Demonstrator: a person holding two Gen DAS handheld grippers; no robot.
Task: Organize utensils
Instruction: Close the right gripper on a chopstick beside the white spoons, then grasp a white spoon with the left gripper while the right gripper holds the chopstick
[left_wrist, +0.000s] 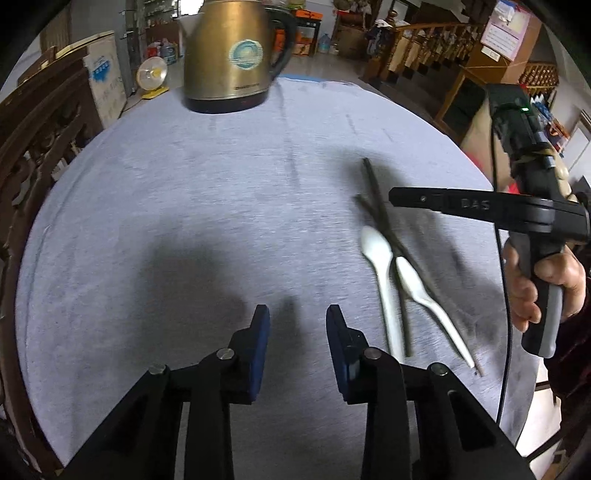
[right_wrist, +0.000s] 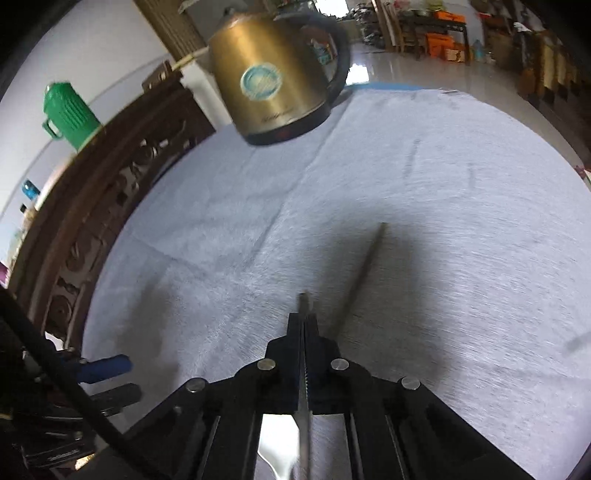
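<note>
The right hand-held gripper (right_wrist: 303, 325) is pinching one slim dark chopstick (right_wrist: 303, 306) pointing toward 12 o'clock. The left hand-held gripper (left_wrist: 297, 317), spread and empty, is hovering with the white plastic spoons (left_wrist: 384, 280) lying on the grey-clothed desk (left_wrist: 184, 203) at its 2 o'clock.

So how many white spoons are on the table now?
2, lying side by side right of the left gripper: one spoon nearer it, the other spoon beyond, among the chopsticks.

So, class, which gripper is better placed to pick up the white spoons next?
Left. The left gripper is open, empty and beside the spoons; the right gripper is shut on a chopstick.
</note>
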